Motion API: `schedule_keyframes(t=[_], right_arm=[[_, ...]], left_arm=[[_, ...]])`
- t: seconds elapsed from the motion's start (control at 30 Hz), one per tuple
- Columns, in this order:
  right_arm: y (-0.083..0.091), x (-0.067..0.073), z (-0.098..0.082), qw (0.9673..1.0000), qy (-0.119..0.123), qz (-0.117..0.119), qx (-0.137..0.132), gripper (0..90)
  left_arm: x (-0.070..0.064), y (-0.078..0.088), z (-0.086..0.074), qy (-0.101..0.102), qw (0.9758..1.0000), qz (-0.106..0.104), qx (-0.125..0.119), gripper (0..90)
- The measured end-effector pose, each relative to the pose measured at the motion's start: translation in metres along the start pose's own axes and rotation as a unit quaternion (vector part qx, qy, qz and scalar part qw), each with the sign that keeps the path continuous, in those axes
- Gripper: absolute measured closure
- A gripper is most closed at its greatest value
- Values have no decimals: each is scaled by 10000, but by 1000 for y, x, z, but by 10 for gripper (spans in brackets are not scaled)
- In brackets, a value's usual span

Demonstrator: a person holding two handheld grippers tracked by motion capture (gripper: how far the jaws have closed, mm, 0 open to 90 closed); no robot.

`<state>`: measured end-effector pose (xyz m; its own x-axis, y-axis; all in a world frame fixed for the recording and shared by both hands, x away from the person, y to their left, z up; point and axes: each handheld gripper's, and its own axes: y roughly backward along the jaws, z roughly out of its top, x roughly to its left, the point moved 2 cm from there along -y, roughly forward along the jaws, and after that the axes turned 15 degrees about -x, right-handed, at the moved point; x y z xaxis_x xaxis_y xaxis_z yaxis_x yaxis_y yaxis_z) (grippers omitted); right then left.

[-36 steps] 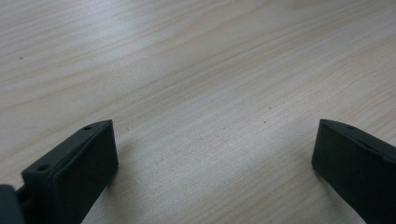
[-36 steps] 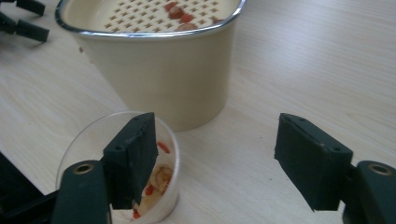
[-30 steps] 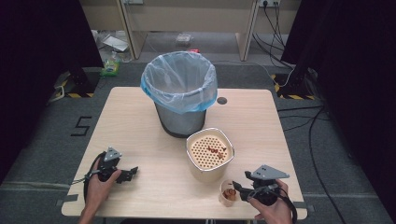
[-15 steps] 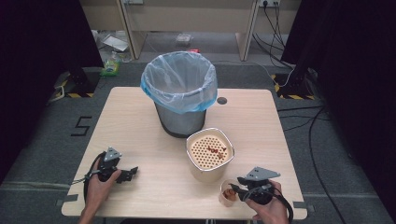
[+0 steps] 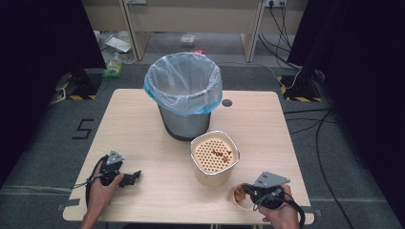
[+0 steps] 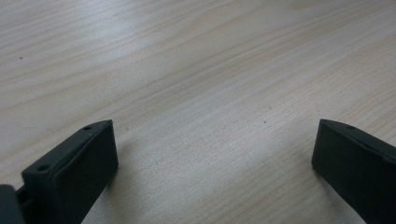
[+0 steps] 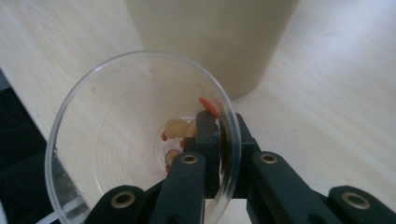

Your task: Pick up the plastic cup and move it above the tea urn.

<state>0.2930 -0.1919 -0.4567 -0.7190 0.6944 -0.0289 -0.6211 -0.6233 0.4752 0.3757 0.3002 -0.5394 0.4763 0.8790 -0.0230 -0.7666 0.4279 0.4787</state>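
Two jaws of my right claw [image 7: 219, 154] pinch the rim of the cup [image 7: 140, 135], one jaw inside and one outside the wall. It is a clear, thin plastic cup, tipped so that its mouth faces my camera, and I judge it very light and easily crushed: the wall would buckle under a hard squeeze and the smooth plastic could slip, so a gentle pinch at the rim, where the rolled edge stiffens it, seems the best hold. Inside, near the bottom, lie a few scraps, pale and reddish-orange, with one orange bit just by the inner jaw; what they are I cannot tell.

In the high view the cup [image 5: 237, 195] sits at the near right of the bench [image 5: 143, 124], close to the near edge, with my right claw [image 5: 249, 191] on it. Just beyond it to the far left stands the cream strainer [image 5: 215, 155], a squarish tub with a perforated insert holding a small reddish heap. Farther off, toward the middle of the bench, is the bin [image 5: 184, 95] lined with a blue bag, seemingly empty.

My left claw [image 5: 134, 175] rests at the near left, well apart from all this, its jaws spread wide over bare wood and holding nothing.
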Motion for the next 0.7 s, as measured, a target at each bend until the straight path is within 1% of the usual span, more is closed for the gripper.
schedule_keyframes(t=[0.03, 0.07, 0.1, 0.17, 0.23, 0.3, 0.33, 0.37, 0.4, 0.43, 0.47, 0.5, 0.53, 0.57, 0.63, 0.67, 0.7], right_arm=[[0, 0, 0, 10000, 0, 0, 0, 888], [2, -2, 1, 10000, 12, -58, -57, 889], [6, -8, 4, 9998, 49, -189, -95, 890], [10, -14, 7, 9993, 109, -325, -132, 891], [12, -21, 11, 9987, 206, -444, -144, 893], [14, -28, 14, 9980, 232, -550, -187, 894], [15, -32, 16, 9974, 247, -642, -200, 894], [15, -32, 16, 9974, 247, -642, -200, 894], [16, -36, 17, 9968, 254, -720, -225, 894], [18, -44, 18, 9957, 251, -846, -281, 894], [19, -48, 19, 9951, 257, -903, -304, 894], [19, -48, 19, 9951, 257, -903, -304, 894], [20, -56, 20, 9939, 261, -1027, -321, 894], [20, -56, 20, 9939, 261, -1027, -321, 894], [20, -65, 22, 9925, 229, -1145, -369, 894], [19, -72, 26, 9912, 251, -1242, -394, 894], [17, -75, 27, 9906, 276, -1272, -412, 894]], left_arm=[[0, 0, 0, 0, 10000, 0, 0, 0], [0, 0, 0, 0, 10000, 0, 0, 0], [0, 0, 0, 0, 10000, -1, 0, 0], [0, 0, 0, 0, 10000, -1, 0, 0], [0, 0, 0, 2, 10000, 0, 0, 0], [0, 0, 0, 1, 10000, 1, -1, 0], [0, 0, 0, 1, 10000, 1, -1, 0], [0, 0, 0, -2, 10000, -3, -1, 0], [0, -1, 0, 5, 10000, -10, -11, 0], [0, -1, 0, 2, 10000, -13, -9, 0], [1, -1, 0, -3, 10000, -15, -12, 0], [1, -1, 0, -3, 10000, -15, -12, 0], [1, -1, 0, -7, 10000, -16, -9, 0], [1, -1, 0, -7, 10000, -16, -9, 0], [1, -1, 0, -8, 10000, -16, -8, 0], [1, -1, 0, -7, 10000, -16, -8, 0], [1, -1, 0, -7, 10000, -16, -8, 0]])
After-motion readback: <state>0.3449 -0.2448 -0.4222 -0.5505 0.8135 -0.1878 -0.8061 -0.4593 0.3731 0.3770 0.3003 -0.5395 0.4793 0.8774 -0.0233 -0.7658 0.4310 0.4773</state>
